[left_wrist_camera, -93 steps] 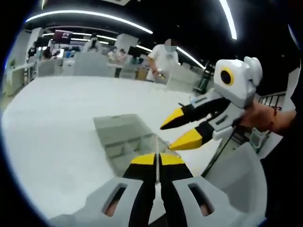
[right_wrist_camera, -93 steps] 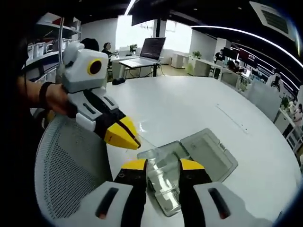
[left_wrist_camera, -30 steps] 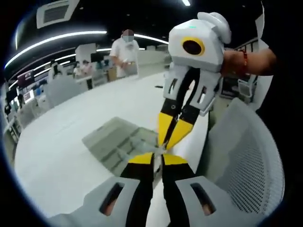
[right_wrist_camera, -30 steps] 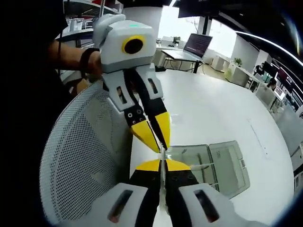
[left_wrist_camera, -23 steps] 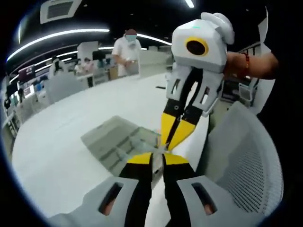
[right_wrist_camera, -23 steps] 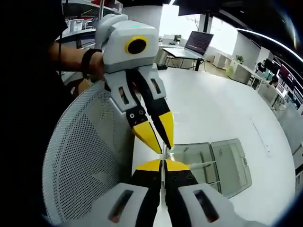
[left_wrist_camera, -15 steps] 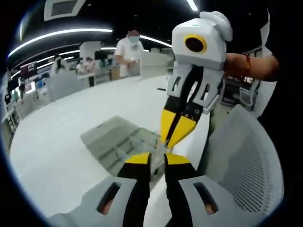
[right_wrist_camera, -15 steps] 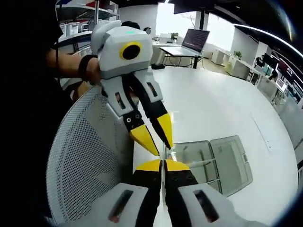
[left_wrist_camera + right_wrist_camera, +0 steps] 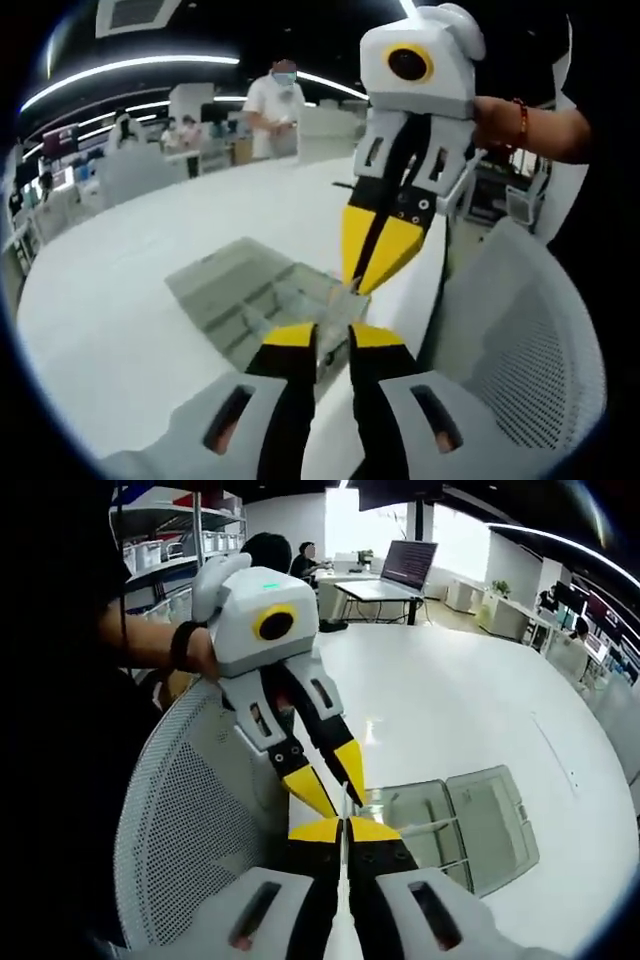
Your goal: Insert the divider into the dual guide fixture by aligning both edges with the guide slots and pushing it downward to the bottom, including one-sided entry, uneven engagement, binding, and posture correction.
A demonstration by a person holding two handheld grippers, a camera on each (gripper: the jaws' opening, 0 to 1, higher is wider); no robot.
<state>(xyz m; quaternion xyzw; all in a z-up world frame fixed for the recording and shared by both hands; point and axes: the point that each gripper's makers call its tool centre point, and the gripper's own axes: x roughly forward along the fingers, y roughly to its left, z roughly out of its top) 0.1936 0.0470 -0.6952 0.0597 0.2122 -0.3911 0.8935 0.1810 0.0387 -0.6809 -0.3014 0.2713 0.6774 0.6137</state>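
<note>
Pinching the thin clear divider [image 9: 345,798] edge-on, the right gripper [image 9: 344,829] has its jaws shut; the left gripper [image 9: 320,334] stands slightly parted, holding nothing; below, near the white table's [image 9: 450,710] edge, the clear fixture [image 9: 455,825] waits, insertion apparently not begun.

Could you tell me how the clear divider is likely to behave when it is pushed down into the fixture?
The divider looks like a thin clear sheet, seen edge-on between the shut jaws of the right gripper, so it probably flexes if pushed unevenly. Its glossy surface may slip in the grip. It seems light for its size.
</note>
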